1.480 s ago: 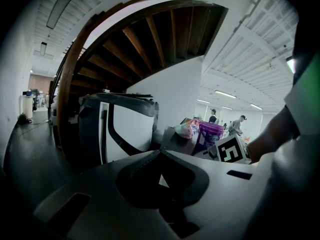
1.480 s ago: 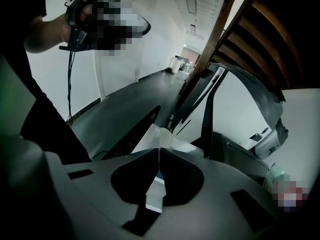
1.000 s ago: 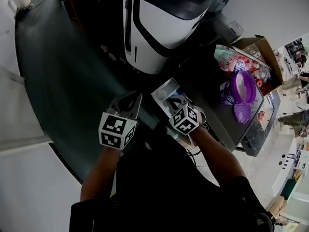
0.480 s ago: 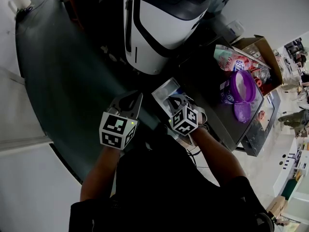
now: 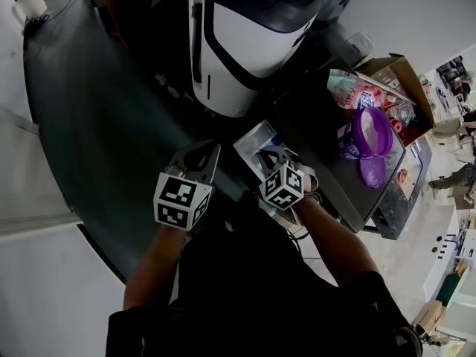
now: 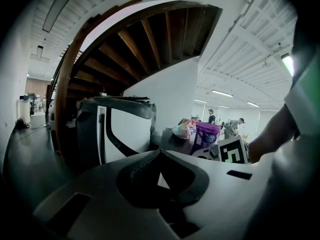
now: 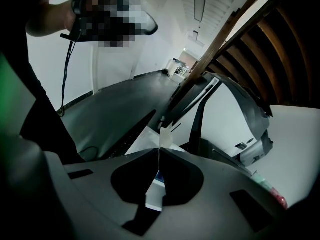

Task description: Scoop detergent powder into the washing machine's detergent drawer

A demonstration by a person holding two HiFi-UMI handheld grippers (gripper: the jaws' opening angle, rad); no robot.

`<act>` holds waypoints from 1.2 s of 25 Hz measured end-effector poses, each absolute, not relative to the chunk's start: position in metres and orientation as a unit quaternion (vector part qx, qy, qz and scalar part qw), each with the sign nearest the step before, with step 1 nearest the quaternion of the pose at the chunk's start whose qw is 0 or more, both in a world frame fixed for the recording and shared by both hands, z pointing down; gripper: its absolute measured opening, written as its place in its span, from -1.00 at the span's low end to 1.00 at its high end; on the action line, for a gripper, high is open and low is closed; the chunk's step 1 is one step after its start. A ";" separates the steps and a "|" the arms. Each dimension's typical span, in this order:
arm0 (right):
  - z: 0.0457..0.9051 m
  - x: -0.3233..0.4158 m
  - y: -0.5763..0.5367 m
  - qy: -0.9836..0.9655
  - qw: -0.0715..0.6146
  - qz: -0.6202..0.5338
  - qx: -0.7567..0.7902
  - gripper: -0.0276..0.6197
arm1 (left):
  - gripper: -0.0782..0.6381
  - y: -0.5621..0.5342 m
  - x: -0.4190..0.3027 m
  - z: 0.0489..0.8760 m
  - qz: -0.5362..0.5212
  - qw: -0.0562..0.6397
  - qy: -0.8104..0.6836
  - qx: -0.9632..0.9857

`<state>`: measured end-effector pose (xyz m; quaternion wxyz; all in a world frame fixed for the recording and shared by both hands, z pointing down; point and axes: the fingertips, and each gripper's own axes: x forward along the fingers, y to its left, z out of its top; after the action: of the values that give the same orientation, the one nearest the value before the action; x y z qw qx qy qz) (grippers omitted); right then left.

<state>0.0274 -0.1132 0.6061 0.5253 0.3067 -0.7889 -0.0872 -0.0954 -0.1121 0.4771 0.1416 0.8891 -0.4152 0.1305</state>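
A white washing machine [image 5: 245, 43] with black trim stands at the top of the head view. Its white detergent drawer [image 5: 251, 137] lies open in front of it. My right gripper [image 5: 263, 155] hangs over the drawer with its jaws together. In the right gripper view the right gripper [image 7: 160, 150] pinches a thin white strip [image 7: 164, 135]; I cannot tell whether this is a scoop's handle or the drawer's edge. My left gripper [image 5: 210, 149] is beside the drawer on its left, shut and holding nothing; its tips [image 6: 159, 153] meet. An open purple detergent tub [image 5: 366, 134] stands to the right.
The tub's purple lid [image 5: 374, 173] lies next to it on a dark counter [image 5: 327, 177]. A pink and white bag [image 5: 355, 91] and a cardboard box [image 5: 405, 76] sit behind the tub. A dark curved floor [image 5: 97, 110] spreads to the left. People stand far off [image 6: 211, 116].
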 end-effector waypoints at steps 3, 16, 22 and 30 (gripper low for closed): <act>0.611 0.029 -0.110 -0.786 0.534 -0.079 0.301 -0.85 | -0.76 -0.112 -0.094 0.476 0.129 0.141 -0.413 0.890; 0.598 0.034 -0.113 -0.781 0.528 -0.085 0.322 -0.85 | -0.76 -0.110 -0.092 0.472 0.131 0.141 -0.409 0.892; 0.597 0.033 -0.114 -0.781 0.527 -0.089 0.324 -0.85 | -0.76 -0.112 -0.090 0.470 0.130 0.139 -0.409 0.893; 0.606 0.034 -0.116 -0.783 0.528 -0.075 0.320 -0.85 | -0.76 -0.112 -0.087 0.473 0.134 0.142 -0.405 0.893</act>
<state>0.0345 -0.1155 0.6055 0.5281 0.3195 -0.7832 -0.0752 -0.0869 -0.1122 0.4729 0.1421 0.8933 -0.4048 0.1342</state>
